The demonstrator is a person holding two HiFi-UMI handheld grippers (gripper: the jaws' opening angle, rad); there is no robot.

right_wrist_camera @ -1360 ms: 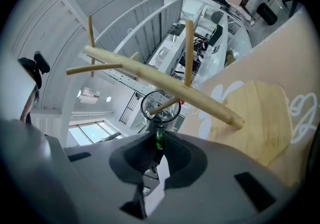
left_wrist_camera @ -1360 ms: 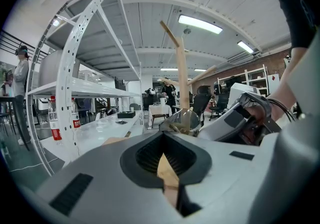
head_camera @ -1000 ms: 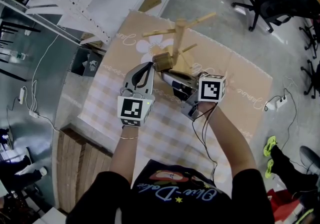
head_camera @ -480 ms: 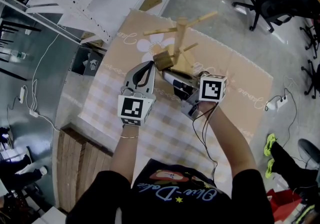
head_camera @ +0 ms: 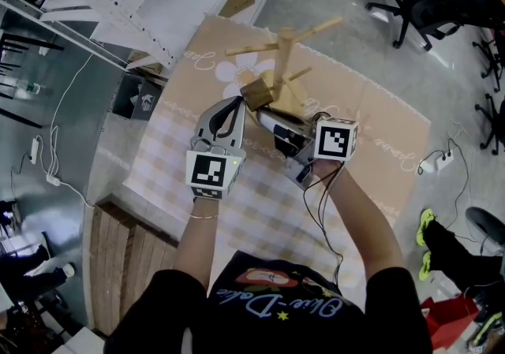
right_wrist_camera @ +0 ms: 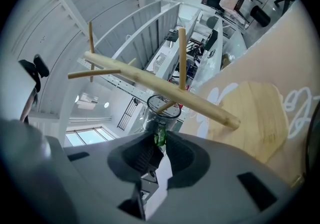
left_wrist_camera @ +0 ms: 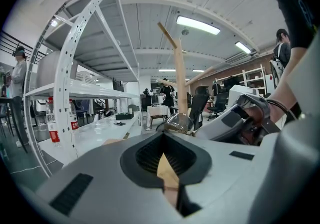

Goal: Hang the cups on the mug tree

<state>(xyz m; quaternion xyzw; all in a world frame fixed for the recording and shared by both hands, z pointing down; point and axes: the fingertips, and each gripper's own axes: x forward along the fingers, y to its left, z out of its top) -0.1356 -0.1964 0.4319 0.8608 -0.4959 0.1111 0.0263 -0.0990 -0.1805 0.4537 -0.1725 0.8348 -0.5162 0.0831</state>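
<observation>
Cup [head_camera: 256,95] comes first: it sits low on the mug tree [head_camera: 282,57], right by a short peg [right_wrist_camera: 169,106] near the trunk. The peg shows at the cup's rim. I cannot tell for sure if the cup already hangs on it by itself.

The cup looks small, shiny and hard. I think it is light, but smooth and slippery, and it could swing or drop off the peg if bumped. The best place to hold it is its green handle [right_wrist_camera: 159,133], which sticks out toward the right gripper [right_wrist_camera: 160,143].

That gripper's jaws have just been opening. The green handle is in the gap between them, but they no longer seem to squeeze it. The gripper points flat at the tree, and the person's arm reaches forward behind it.

The left gripper [left_wrist_camera: 163,138] is just beside the cup, on its left. Its jaws are pressed together with nothing in them. It tips down a little.

The tree stands on a checked mat [head_camera: 371,132], on its round wooden foot [right_wrist_camera: 255,113].
</observation>
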